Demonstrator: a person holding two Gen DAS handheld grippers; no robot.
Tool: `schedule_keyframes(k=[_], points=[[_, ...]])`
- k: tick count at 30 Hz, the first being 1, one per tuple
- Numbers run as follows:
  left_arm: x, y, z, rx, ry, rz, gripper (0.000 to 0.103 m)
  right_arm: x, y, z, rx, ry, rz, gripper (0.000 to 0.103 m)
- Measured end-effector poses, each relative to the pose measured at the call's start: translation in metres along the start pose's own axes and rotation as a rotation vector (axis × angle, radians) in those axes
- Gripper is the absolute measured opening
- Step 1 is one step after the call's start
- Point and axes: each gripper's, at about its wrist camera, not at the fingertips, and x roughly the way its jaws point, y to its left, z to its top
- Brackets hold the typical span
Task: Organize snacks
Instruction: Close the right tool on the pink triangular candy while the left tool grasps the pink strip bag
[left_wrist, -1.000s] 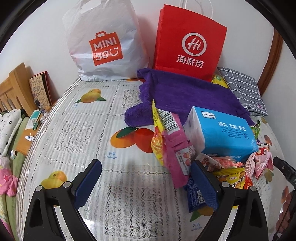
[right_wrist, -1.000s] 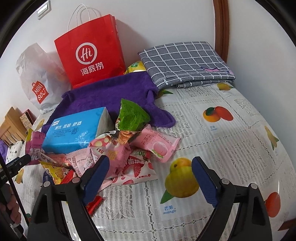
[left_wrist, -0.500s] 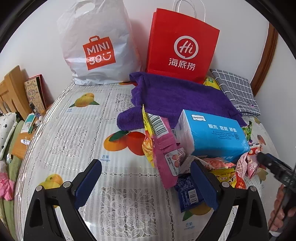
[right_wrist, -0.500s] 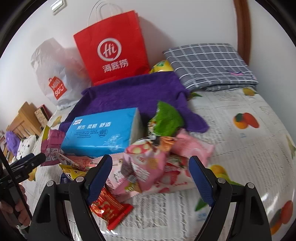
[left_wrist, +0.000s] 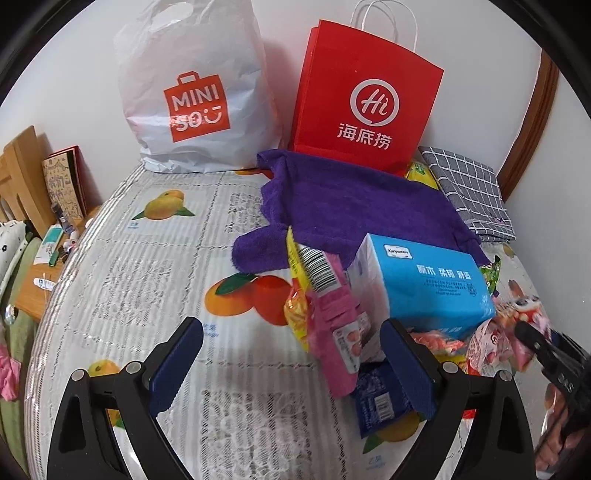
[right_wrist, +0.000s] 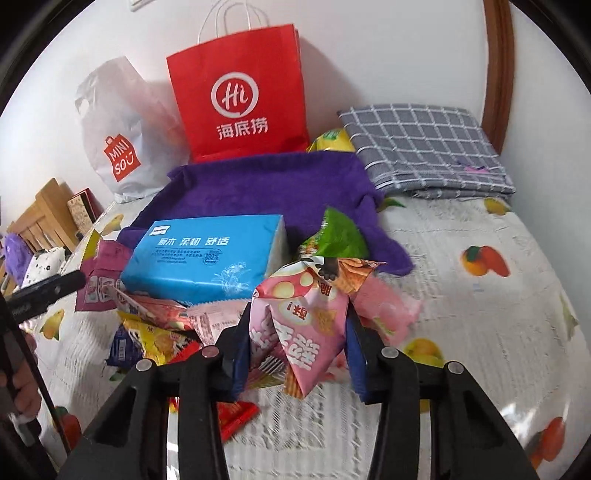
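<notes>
1. Bed: mattress under a white lace-pattern cover printed with fruit; carries everything below.
2. White plastic shopping bag with orange logo and red paper carrier bag with white handles: upright against the wall at the far end, likely destinations.
3. Purple terry towel: spread in front of the red bag.
4. Blue soft-pack of tissues: lies on the snack heap, its far end over the towel's edge.
5. Heap of mixed foil snack packets: pink, yellow, red and dark blue, loose around the tissues.
6. Pink crinkled snack packet with white spots: at the heap's near edge, pinched in the right claw.
7. Left claw: spread, holding nothing, hovering at the heap's left edge.

Step in hand, by judgement: first pick, packet gripped. Next move calls for lifting it clear without dragging neighbours, then carrying it to a bag or sorted group.
</notes>
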Motion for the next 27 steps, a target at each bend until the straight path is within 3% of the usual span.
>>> schedule_keyframes(k=[7, 17, 21, 27], points=[[0.017, -0.01, 0.004, 0.017, 0.024, -0.016, 0.084, -0.02, -0.01, -0.017, 0.0, -0.012, -0.015, 0.044], [0.031, -0.019, 0.002, 0.054, 0.058, -0.044, 0.036, -0.008, -0.017, -0.037, 0.007, 0.044, -0.036, 0.043], [0.029, -0.022, 0.0, 0.073, 0.051, -0.057, 0.03, -0.014, -0.015, -0.036, 0.005, 0.042, -0.056, 0.043], [0.013, -0.017, -0.004, 0.053, 0.045, -0.091, 0.028, -0.033, -0.009, -0.029, 0.0, 0.017, -0.082, 0.043]])
